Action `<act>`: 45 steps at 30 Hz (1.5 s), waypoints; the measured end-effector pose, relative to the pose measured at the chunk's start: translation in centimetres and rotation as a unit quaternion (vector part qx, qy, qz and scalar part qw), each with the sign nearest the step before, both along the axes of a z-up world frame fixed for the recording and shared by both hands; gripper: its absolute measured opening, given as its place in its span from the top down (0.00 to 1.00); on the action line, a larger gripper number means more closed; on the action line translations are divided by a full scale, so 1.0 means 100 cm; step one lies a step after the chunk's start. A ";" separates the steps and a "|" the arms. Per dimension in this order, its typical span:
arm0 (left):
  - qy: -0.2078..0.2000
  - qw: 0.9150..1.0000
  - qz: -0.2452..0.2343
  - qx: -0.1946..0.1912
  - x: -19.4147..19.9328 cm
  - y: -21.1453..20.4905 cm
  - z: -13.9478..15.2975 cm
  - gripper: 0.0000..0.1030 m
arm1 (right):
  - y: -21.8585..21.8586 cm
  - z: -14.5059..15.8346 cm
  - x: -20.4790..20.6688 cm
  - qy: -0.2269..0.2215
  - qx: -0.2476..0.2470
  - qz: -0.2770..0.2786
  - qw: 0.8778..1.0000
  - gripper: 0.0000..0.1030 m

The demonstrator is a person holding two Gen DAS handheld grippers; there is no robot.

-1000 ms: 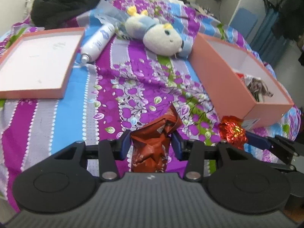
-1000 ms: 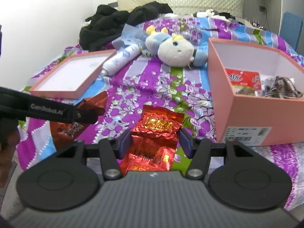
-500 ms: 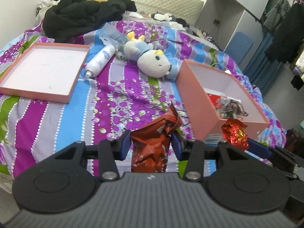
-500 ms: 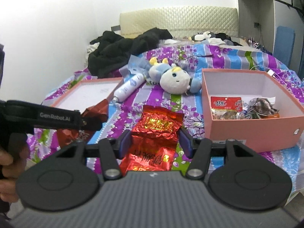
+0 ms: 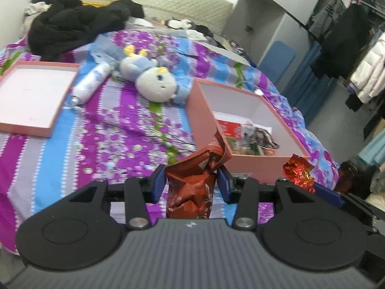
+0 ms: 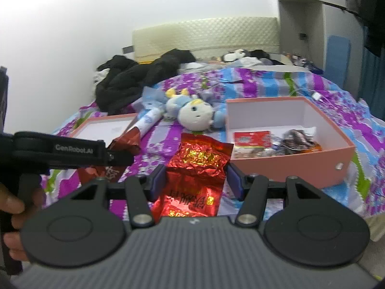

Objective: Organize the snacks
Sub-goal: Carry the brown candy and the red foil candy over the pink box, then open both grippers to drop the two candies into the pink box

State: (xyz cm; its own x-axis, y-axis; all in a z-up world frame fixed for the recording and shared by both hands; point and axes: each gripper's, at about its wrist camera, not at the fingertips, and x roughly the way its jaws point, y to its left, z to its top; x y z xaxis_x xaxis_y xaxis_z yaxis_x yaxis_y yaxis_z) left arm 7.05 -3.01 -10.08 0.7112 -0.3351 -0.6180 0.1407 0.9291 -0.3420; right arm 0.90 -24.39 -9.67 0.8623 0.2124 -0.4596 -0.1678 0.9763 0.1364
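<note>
The left tool (image 5: 190, 184) clamps a crumpled brown snack packet (image 5: 192, 187), the right tool (image 6: 196, 180) a shiny red foil packet (image 6: 195, 175), both low in frame before the pink box (image 6: 288, 163).

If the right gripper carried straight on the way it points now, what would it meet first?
Most likely the bedspread just short of the plush toy. The right gripper, shut on the red foil packet, points left of the pink box; depth is uncertain through the fisheye.
</note>
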 end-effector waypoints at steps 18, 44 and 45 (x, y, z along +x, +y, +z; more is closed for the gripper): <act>0.028 0.998 -0.060 -0.002 0.133 -0.083 -0.024 0.50 | -0.073 -0.020 0.101 0.017 0.005 -0.061 0.998 0.44; 0.080 0.991 -0.105 0.021 0.307 -0.164 -0.088 0.38 | -0.135 -0.088 0.257 0.106 -0.008 -0.078 0.991 0.40; 0.078 0.992 -0.102 0.018 0.305 -0.161 -0.085 0.33 | -0.134 -0.086 0.256 0.106 -0.009 -0.078 0.991 0.39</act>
